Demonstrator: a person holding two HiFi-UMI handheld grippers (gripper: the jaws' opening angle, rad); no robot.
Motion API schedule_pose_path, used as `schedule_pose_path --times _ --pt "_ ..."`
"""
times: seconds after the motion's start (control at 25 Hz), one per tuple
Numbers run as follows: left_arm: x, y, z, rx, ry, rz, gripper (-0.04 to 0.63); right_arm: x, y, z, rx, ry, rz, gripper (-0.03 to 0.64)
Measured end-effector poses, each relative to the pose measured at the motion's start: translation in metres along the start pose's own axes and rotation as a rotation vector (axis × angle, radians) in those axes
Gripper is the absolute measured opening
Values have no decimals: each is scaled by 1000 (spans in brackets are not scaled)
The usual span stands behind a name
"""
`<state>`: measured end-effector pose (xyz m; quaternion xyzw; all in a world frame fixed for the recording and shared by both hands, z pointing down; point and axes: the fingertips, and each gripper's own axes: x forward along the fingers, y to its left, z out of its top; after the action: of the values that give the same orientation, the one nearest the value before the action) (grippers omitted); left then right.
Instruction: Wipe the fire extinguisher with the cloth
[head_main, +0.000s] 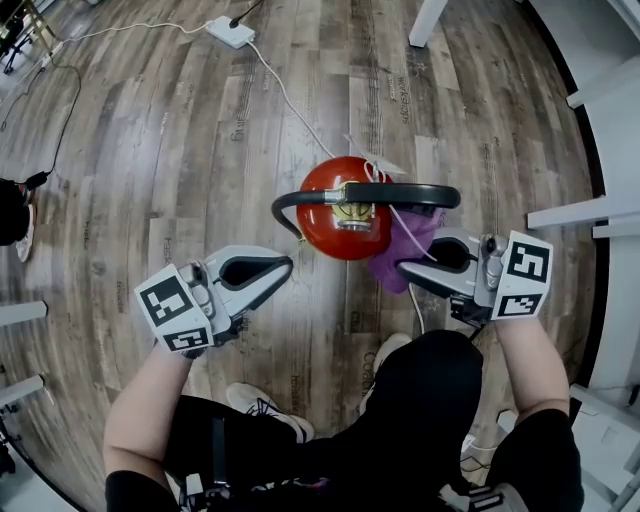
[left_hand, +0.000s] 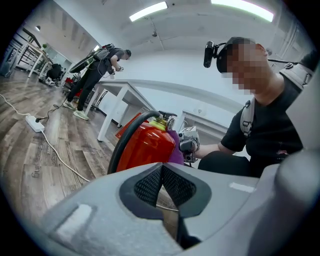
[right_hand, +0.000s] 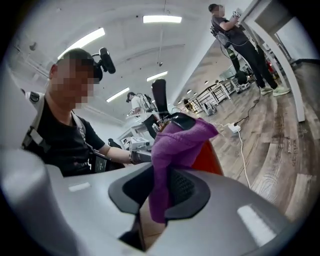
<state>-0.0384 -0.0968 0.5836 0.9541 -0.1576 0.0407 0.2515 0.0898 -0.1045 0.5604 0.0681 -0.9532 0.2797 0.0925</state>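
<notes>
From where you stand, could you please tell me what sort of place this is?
Likely an indoor lab or workshop: long white table, ceiling strip light, second person standing at work.

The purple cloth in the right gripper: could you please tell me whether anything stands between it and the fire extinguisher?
Nothing visible does. The cloth, clamped in the right gripper, lies against the upper side of the red fire extinguisher. The left gripper, shut and empty, is apart on the opposite side.

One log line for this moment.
left gripper: shut, empty | right gripper: shut on purple cloth | cloth at side of red fire extinguisher
</notes>
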Motion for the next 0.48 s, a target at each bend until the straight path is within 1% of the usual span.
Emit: schedule_pose_path --times 0.08,0.16,0.32,0.48 --pt "1 0 -1 2 4 -1 0 7 -3 -14 0 38 2 72" --pt "2 0 -2 2 8 3 0 16 -9 -34 28 68 14 72" --pt "3 -2 -6 1 22 8 0 39 -27 -86 78 159 19 71" --pt "5 -5 -10 2 38 8 0 60 -54 -146 180 241 8 71"
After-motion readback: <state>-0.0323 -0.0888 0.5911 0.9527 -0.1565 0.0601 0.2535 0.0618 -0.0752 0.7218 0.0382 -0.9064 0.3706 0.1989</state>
